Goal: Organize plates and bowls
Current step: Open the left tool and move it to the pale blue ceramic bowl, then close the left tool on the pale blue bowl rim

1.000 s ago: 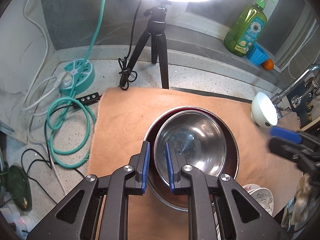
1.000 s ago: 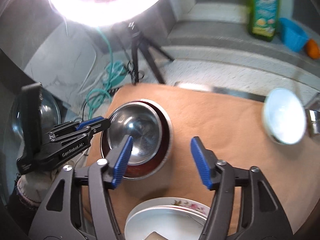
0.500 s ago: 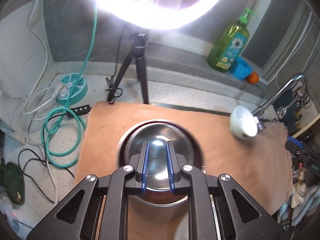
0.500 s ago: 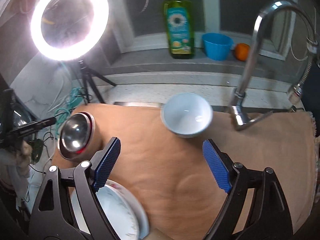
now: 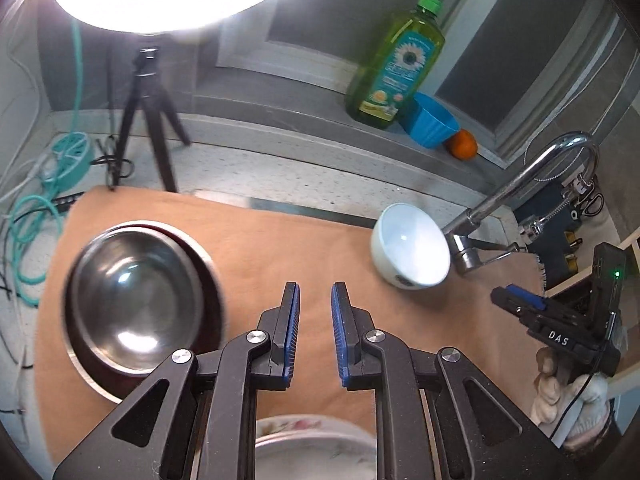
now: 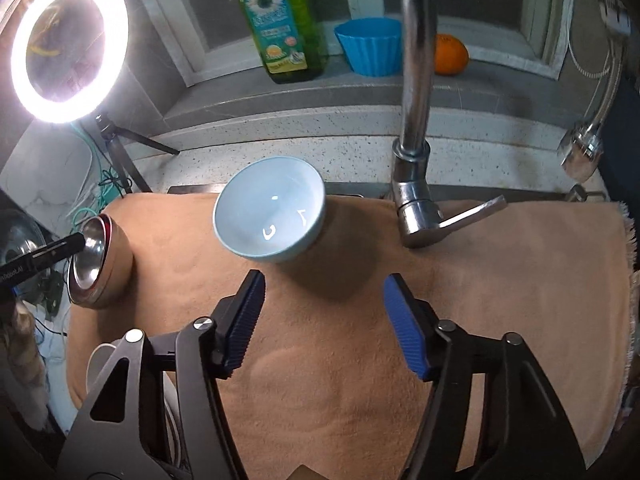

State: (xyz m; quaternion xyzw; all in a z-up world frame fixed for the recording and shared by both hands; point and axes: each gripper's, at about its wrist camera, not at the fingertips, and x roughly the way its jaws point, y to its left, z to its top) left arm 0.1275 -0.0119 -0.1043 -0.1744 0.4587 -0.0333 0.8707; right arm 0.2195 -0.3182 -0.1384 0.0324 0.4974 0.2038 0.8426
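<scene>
Holding my right gripper (image 6: 324, 322) wide open and empty, I keep it low over the soft peach towel (image 6: 360, 400), just before the glossy white bowl (image 6: 270, 216), which sits tilted near the chrome tap (image 6: 416, 184); I judge this bowl is my next thing to take. My left gripper (image 5: 314, 334) is only a little open, empty too, above flowered plates (image 5: 308, 436). Left of it the steel bowl (image 5: 132, 296) nests in a wider red-rimmed one (image 5: 90, 376).
</scene>
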